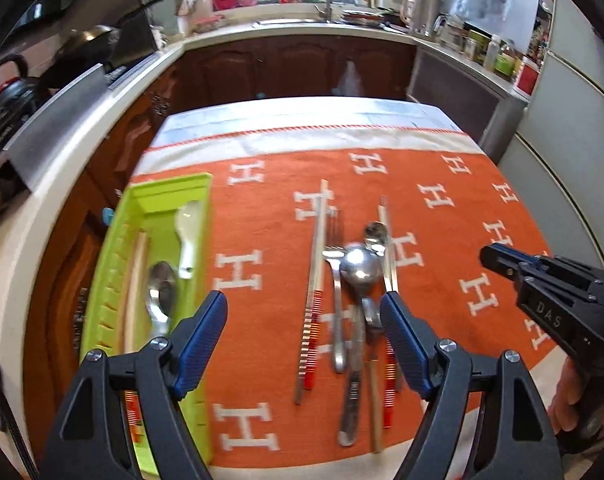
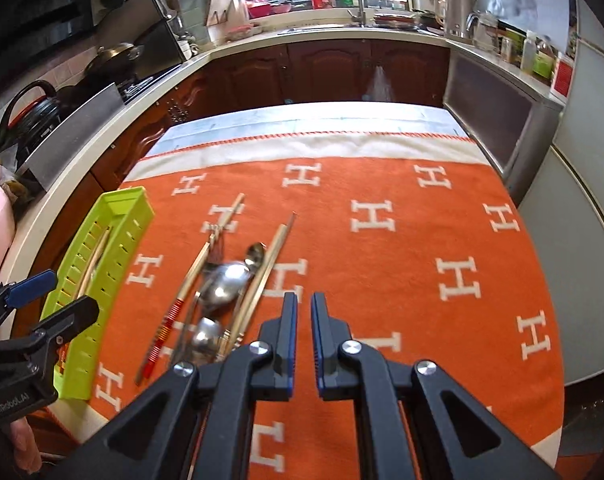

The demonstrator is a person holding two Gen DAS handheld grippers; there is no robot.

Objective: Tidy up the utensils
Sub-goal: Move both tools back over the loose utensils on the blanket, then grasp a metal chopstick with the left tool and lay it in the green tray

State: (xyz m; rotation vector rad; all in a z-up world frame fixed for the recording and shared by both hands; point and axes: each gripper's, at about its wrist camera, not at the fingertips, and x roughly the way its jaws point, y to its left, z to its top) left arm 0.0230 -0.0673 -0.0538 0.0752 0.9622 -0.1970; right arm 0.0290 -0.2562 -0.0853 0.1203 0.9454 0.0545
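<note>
A green utensil tray (image 1: pixel 114 256) lies on the left of the orange cloth; in it are a white ceramic spoon (image 1: pixel 188 226), a metal spoon (image 1: pixel 162 292) and a chopstick (image 1: pixel 136 280). A pile of cutlery lies mid-cloth: chopsticks (image 1: pixel 315 264), a fork (image 1: pixel 335 280), a large metal spoon (image 1: pixel 357 268) and a smaller spoon (image 1: pixel 375 234). My left gripper (image 1: pixel 303 306) hovers open above the near end of the pile, nothing between its fingers. My right gripper (image 2: pixel 303 304) is shut and empty, just right of the pile (image 2: pixel 222 284); it also shows at the right edge (image 1: pixel 497 258).
The orange cloth with white H marks (image 2: pixel 381 240) covers a table whose far edge faces dark wooden kitchen cabinets (image 2: pixel 325 72). A counter with a sink, pots and jars runs behind and to both sides. A grey appliance (image 2: pixel 497 120) stands off the right corner.
</note>
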